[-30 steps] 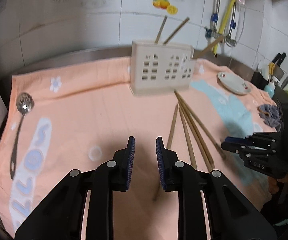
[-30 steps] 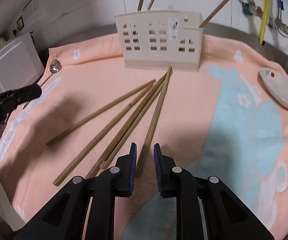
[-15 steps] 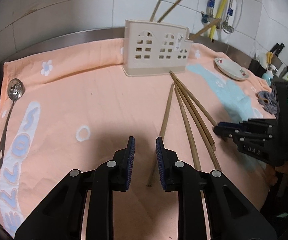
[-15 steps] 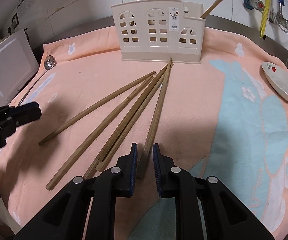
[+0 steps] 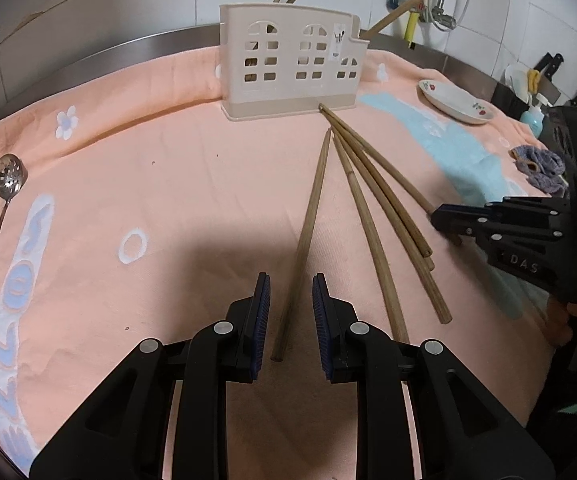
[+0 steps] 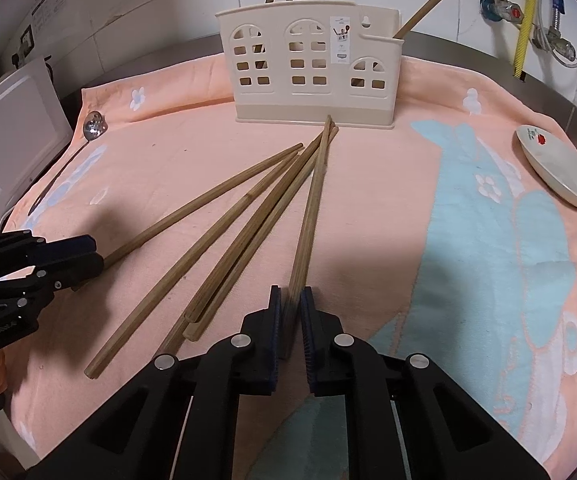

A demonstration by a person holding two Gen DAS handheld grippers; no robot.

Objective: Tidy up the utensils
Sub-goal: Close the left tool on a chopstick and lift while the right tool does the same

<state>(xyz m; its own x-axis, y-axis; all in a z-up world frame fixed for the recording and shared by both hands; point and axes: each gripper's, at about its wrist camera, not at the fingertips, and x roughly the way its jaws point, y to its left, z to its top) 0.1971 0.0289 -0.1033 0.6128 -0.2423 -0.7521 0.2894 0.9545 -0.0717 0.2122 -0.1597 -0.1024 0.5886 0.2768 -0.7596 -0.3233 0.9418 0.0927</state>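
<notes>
Holder (image 5: 292, 68) nearer — three chopsticks (image 6: 428, 4) inside

Chopsticks fanned out on the towel (image 6: 368, 208), holder at the far edge.

I've got the utensil holder (image 6: 312, 76) far centre, loose chopsticks (image 6: 248, 232) spreading near and left from it, a spoon (image 5: 2, 208) far left, a dish (image 6: 560, 168) far right.

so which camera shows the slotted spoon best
The left wrist view: the slotted spoon lies fully visible at the towel's left edge, holes and handle clear. The right wrist view shows only its small bowl far off, handle faint.
</notes>
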